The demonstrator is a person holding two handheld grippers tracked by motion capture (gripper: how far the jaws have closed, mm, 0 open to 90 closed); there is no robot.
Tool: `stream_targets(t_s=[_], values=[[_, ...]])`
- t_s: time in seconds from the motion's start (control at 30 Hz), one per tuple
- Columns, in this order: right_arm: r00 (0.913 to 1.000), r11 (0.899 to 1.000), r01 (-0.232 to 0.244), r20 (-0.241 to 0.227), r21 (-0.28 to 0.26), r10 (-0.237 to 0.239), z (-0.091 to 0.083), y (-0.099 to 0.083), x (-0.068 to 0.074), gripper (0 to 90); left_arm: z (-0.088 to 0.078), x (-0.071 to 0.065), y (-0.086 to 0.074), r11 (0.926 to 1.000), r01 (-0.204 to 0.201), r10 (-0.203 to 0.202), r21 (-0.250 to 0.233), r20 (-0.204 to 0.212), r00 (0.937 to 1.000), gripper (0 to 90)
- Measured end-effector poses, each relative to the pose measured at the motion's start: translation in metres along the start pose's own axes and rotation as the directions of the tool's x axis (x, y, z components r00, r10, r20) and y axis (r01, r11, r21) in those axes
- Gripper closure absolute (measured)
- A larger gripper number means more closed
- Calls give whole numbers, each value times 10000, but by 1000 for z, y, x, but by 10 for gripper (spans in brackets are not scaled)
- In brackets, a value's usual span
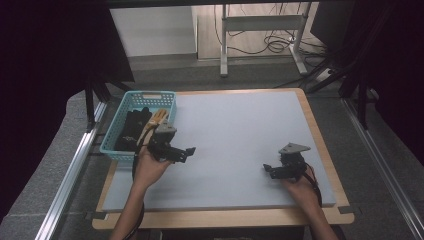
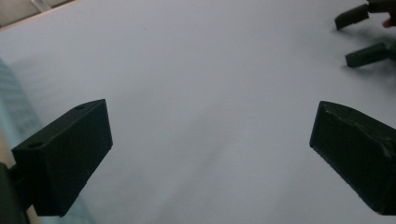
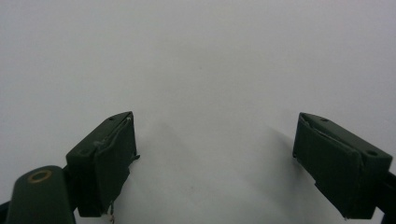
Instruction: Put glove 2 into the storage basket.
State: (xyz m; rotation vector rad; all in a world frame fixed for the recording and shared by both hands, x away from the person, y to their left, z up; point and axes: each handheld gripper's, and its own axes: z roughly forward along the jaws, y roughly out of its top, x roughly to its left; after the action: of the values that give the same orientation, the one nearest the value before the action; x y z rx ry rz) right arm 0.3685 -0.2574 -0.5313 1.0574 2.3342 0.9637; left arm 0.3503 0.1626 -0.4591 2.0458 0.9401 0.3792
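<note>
— What's nearest the camera on my feed is the pair of forearms coming in from the near edge. My left hand [image 1: 150, 167] carries the left gripper [image 1: 189, 151] just beside the near right corner of the teal basket [image 1: 116, 150]; my right hand [image 1: 299, 186] has the right gripper [image 1: 268, 170] near the right side of the grey worktop [image 1: 240, 130].

— Are the jaws holding anything?

— No. In the left gripper view the left pair stands spread wide with bare grey mat between them, and the right gripper view gives the same: released, nothing gripped.

— Where are the things you're working on?

— In the basket at the far left of the worktop: dark items [image 1: 131, 131] piled inside with a tan piece [image 1: 158, 119] lying on top toward its right wall. I can't tell what they are at this size.

— How far along would you call it?

— The mat is bare and everything sits in the basket, so I judge either the loading is done or unpacking hasn't begun; the pictures don't settle which.

— And the pose?

— Both grippers sit low over the worktop, pointing inward at each other. The left wrist is cocked, jaws aimed right, away from the basket; the right gripper aims left, well apart from it.
</note>
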Motion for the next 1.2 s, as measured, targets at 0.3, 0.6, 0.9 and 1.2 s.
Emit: stream_targets(t_s=[0.3, 0.6, 0.9, 1.2], values=[[10000, 10000, -13, 1, 1, 13, 0, 0, 0, 131, 26, -37, -36, 9963, -842, 837, 184, 268, 9961, 0], [10000, 10000, 1, 28, -5, -1, 0, 0, 1, 131, 45, -52, -58, 9909, -1166, 1145, 678, 339, 9928, 0], [10000, 10000, -11, 2, 0, 11, 0, 0, 0, 131, 61, -60, -68, 9816, -1332, 1301, 1370, 317, 9910, 0], [10000, 10000, 41, 42, -16, -41, 0, 0, 1, 131, 63, -57, -68, 9839, -958, 886, 1510, 532, 9946, 0]])
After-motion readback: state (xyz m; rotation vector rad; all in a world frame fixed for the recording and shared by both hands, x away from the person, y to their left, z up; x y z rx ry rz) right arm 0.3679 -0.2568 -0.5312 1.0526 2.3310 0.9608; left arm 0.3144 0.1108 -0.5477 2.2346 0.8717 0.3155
